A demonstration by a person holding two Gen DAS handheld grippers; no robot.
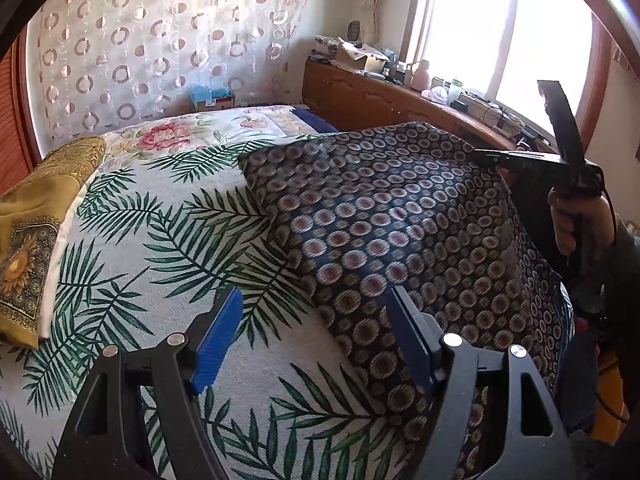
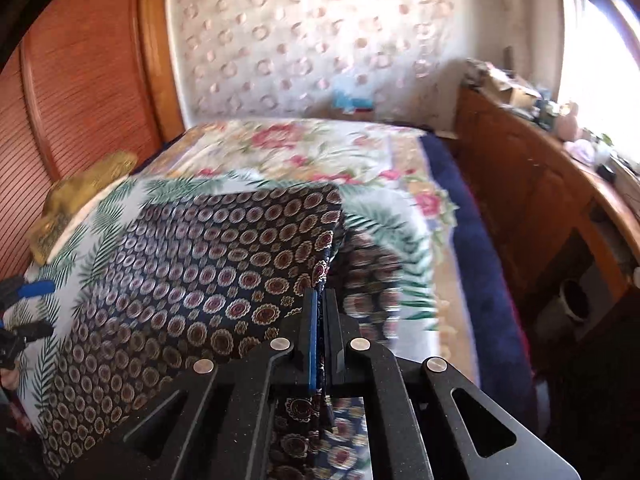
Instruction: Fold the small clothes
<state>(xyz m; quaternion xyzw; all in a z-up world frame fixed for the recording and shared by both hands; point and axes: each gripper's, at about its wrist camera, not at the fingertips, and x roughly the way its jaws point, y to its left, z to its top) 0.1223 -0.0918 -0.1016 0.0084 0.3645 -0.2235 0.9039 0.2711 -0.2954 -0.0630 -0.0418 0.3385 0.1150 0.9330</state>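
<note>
Patterned cloth (image 2: 192, 264) fills mid-frame on the bed (image 1: 160, 220) — right gripper (image 2: 320, 340) pinches its edge mid-fold, left gripper (image 1: 316, 340) gapes empty beside it; next, lay that edge across.

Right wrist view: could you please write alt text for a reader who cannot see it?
The right tool is shut on the edge of a dark garment with round medallions, lifting it above a bed cover with green palm leaves. Behind are a flowered quilt, a wooden slatted door and a bright window.
</note>
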